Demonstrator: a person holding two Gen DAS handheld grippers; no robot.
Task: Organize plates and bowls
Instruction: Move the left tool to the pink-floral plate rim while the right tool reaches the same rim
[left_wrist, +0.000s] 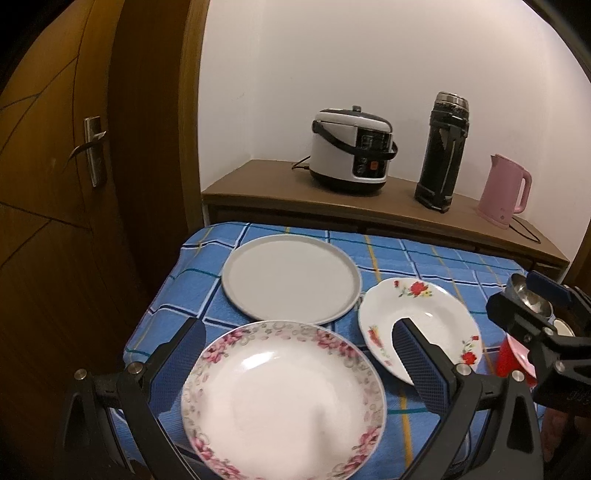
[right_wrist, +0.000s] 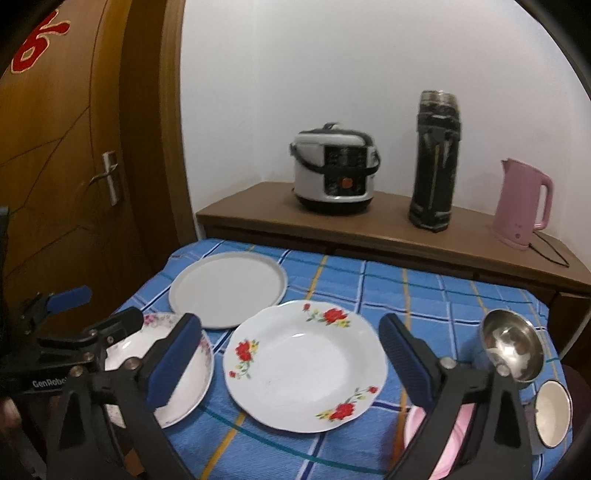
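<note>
A pink-flowered plate (left_wrist: 284, 398) lies near the table's front left, and my left gripper (left_wrist: 299, 354) hangs open above it, one finger on each side. A red-rose plate (right_wrist: 304, 365) lies in the middle; my right gripper (right_wrist: 291, 354) is open above it. A plain grey plate (right_wrist: 228, 288) lies at the back left. The rose plate (left_wrist: 417, 325) and grey plate (left_wrist: 291, 277) also show in the left wrist view, and the pink-flowered plate (right_wrist: 184, 373) in the right wrist view. A steel bowl (right_wrist: 511, 341), a small white-lined bowl (right_wrist: 552, 413) and a pink bowl (right_wrist: 448, 443) sit at the right.
The table carries a blue checked cloth (right_wrist: 424, 295). Behind it a wooden sideboard (right_wrist: 369, 225) carries a rice cooker (right_wrist: 334, 170), a black thermos (right_wrist: 436, 162) and a pink kettle (right_wrist: 522, 203) with its cord. A wooden door (right_wrist: 74, 147) stands at the left.
</note>
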